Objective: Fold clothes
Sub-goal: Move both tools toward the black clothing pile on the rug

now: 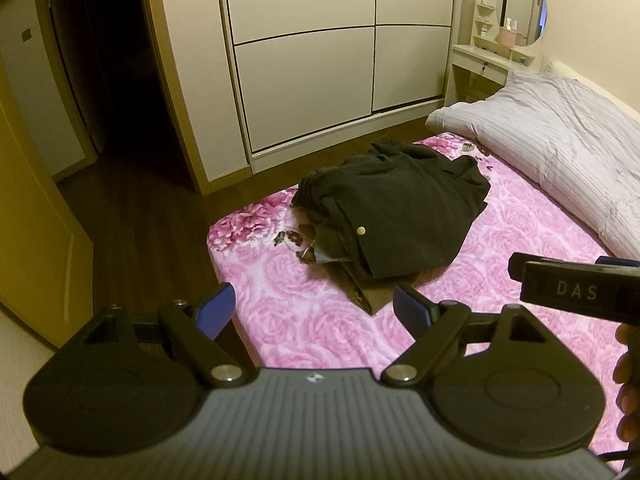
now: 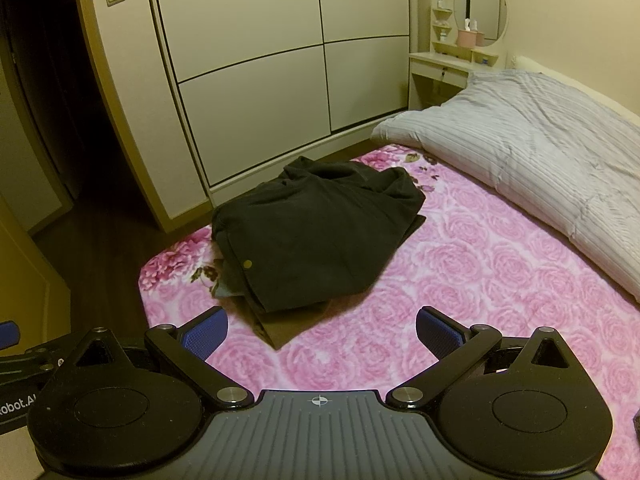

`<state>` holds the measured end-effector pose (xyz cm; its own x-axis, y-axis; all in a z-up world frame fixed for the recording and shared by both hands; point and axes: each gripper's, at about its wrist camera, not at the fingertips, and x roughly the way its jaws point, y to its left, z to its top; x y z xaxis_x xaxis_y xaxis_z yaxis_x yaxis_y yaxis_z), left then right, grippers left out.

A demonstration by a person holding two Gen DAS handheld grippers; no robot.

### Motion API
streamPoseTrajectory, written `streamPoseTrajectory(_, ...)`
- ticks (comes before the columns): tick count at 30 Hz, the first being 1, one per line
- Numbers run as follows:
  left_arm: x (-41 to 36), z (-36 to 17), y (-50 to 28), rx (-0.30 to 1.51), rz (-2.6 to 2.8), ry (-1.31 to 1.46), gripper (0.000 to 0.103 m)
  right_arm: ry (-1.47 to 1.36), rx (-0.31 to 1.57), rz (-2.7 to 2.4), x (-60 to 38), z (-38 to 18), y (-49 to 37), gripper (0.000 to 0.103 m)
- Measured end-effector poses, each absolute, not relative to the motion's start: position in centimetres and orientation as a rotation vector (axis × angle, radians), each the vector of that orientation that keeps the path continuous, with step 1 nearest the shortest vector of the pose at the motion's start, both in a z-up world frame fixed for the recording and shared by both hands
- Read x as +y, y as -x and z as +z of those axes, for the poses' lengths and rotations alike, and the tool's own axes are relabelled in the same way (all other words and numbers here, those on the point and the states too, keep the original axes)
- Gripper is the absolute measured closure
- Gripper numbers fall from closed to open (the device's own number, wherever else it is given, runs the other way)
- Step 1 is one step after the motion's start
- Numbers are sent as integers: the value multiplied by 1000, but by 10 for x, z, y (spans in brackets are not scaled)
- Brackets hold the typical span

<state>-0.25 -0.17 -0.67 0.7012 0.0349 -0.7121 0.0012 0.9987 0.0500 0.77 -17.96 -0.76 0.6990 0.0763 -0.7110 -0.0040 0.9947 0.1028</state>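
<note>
Currently: left gripper (image 1: 314, 314) and right gripper (image 2: 322, 334) both spread wide, empty, hovering short of folded black garment stack (image 1: 396, 216) on pink rose-print bedspread (image 1: 520, 240).

- We see the right tongs (image 1: 576, 284) cut by the frame edge.
- Brown garment (image 2: 280, 330) mostly buried under the black garment (image 2: 316, 240).
- Doorway (image 1: 100, 80) too dark to read.

So the clothes (image 1: 394, 216) are a dark, nearly black folded bundle with a brass snap (image 1: 361, 231) on the front edge, sitting on a flat brown piece (image 1: 370, 298) near the bed's (image 1: 320, 312) corner, slightly rumpled on top.
</note>
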Motion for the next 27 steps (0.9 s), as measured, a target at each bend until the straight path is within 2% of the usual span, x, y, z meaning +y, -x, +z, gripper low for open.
streamPoseTrajectory(27,2,-10,8,822,28,-58,19,-100,805,56,-181,-11,-8,0)
